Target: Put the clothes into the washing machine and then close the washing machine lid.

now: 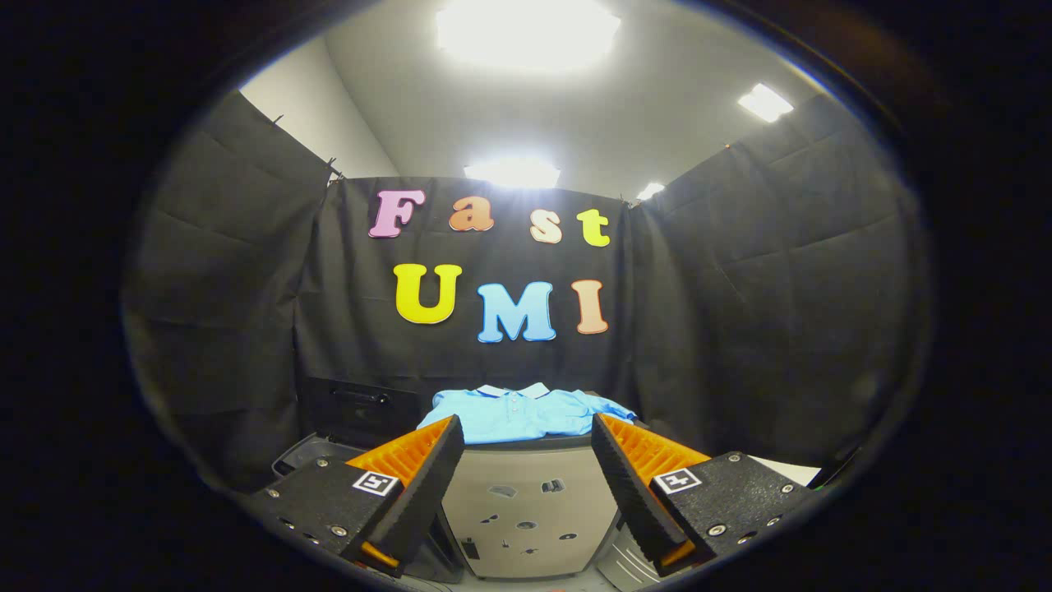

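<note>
Gripper view: gripper [526,436] open, fingers hiding both ends of the blue shirt [526,413].

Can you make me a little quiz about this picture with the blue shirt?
1. True or false: the hand-held gripper is shut on the blue polo shirt.
2. Where does the shirt lie? A) on the floor B) on top of the grey cabinet C) hanging on the black cloth wall
3. Fill in: the fingers are spread ____, with nothing between them.

Key: 1 false, since the shirt is beyond the fingers. 2 B. 3 open.
</note>
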Demonstrator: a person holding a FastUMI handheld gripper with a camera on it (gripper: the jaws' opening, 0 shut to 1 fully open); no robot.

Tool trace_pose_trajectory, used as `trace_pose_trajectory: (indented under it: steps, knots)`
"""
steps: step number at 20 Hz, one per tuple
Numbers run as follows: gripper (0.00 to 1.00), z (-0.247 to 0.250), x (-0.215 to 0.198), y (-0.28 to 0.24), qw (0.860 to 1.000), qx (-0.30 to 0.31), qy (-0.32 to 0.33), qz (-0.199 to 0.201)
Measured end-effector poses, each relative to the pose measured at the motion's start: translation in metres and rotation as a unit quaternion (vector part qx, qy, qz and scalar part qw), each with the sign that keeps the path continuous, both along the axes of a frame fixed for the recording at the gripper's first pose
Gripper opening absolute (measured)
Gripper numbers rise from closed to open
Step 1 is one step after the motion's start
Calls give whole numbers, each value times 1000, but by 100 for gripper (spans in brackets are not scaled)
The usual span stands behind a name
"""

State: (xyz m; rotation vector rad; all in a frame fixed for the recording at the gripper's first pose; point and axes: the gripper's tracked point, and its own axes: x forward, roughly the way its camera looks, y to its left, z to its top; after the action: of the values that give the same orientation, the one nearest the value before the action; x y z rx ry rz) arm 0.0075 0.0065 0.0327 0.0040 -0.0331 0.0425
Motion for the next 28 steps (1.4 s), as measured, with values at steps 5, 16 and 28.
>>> trace_pose_trajectory:
  steps: [5,16,28]
  knots:
    - [97,12,40,-2,1000,0,-3,2]
    - [97,22,127,-4,1000,4,15,17]
    - [97,12,224,6,997,3,61,42]
